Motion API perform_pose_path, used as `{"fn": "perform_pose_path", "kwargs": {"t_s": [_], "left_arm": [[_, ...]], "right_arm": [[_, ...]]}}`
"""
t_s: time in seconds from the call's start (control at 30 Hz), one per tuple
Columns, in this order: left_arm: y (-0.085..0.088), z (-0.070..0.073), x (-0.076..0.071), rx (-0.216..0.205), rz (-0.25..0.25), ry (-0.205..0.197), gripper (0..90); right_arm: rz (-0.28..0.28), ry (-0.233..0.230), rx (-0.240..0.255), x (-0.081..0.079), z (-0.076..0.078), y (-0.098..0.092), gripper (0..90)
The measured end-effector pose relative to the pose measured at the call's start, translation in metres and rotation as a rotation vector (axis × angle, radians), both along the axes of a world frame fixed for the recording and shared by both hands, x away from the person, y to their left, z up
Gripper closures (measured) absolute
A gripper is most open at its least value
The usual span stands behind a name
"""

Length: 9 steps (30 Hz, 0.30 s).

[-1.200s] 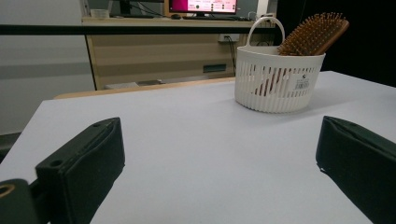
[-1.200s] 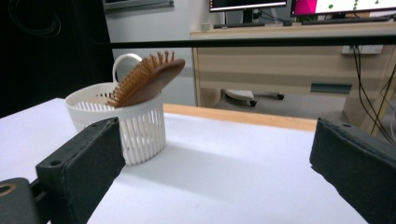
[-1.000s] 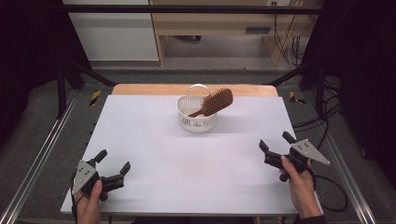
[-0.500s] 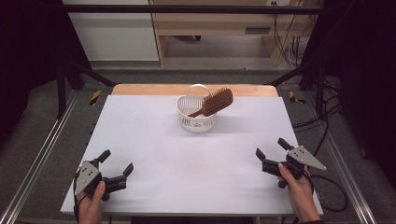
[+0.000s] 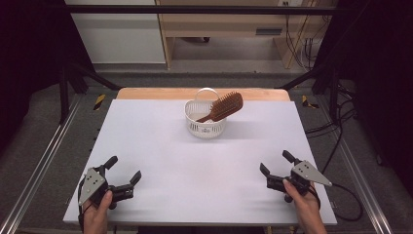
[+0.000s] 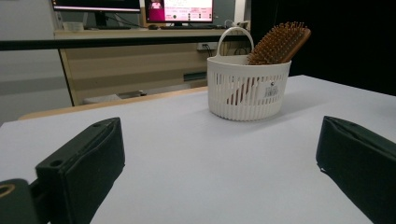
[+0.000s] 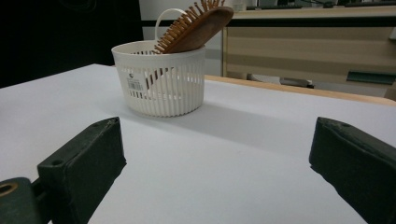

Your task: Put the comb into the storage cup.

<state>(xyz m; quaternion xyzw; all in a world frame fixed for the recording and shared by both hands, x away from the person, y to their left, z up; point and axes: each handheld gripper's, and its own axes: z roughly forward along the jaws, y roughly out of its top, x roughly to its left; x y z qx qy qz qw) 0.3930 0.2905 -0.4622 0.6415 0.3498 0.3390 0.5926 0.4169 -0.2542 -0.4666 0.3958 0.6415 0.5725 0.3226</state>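
The wooden hairbrush [image 5: 225,106] stood tilted in the white basket [image 5: 205,127], its head leaning over the rim. Both the left gripper [image 5: 122,174] and the right gripper [image 5: 274,165] rested well in front of the basket, jaws spread and holding nothing. To do the step well, I think one gripper should steady the basket while the other takes the brush head.

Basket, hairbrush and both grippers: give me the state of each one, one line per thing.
basket: upright near the far edge of the table, handle raised.
hairbrush: handle down in the basket, tilted, head sticking out over the rim.
left gripper: open, holding nothing, near the front edge.
right gripper: open, holding nothing, near the front edge.
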Motion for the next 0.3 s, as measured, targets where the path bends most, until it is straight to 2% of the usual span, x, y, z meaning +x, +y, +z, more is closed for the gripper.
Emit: {"fn": "perform_pose_path", "kwargs": {"t_s": [0.17, 0.3], "left_arm": [[-0.0069, 0.0005, 0.0005, 0.011, -0.012, -0.006, 0.9], [-0.0091, 0.0005, 0.0005, 0.015, -0.011, -0.005, 0.9]], "right_arm": [[0.019, -0.032, 0.009, -0.001, -0.001, 0.0061, 3.7], [0.013, -0.036, -0.001, -0.0003, -0.0019, 0.0088, 3.8]]}}
